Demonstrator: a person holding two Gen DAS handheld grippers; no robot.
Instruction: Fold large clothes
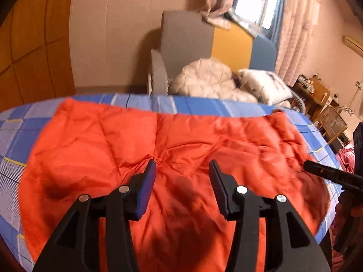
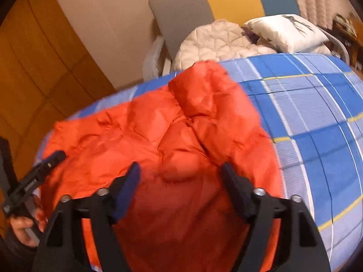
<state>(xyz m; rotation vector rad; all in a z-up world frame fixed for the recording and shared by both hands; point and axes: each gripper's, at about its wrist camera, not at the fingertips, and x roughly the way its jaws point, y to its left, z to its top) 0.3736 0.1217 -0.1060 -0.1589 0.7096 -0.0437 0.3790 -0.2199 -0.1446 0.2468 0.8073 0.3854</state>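
Note:
An orange puffy down jacket (image 1: 172, 149) lies spread across a bed with a blue checked sheet (image 1: 13, 145). My left gripper (image 1: 182, 165) is open and empty, hovering just above the jacket's middle. In the right wrist view the jacket (image 2: 181, 136) shows with a padded flap or hood (image 2: 204, 88) lying on top at its far end. My right gripper (image 2: 180, 170) is open and empty above the jacket's near part. The right gripper's tip (image 1: 317, 170) enters the left wrist view from the right. The left gripper (image 2: 45, 165) shows at the left in the right wrist view.
Beyond the bed stands an armchair (image 1: 188, 36) with a cream quilted garment (image 1: 204, 79) and a white pillow (image 1: 265, 83). A wooden wardrobe (image 1: 34, 45) is at the left. Curtains and a window (image 1: 254, 0) are behind. Cluttered furniture (image 1: 317, 95) stands at the right.

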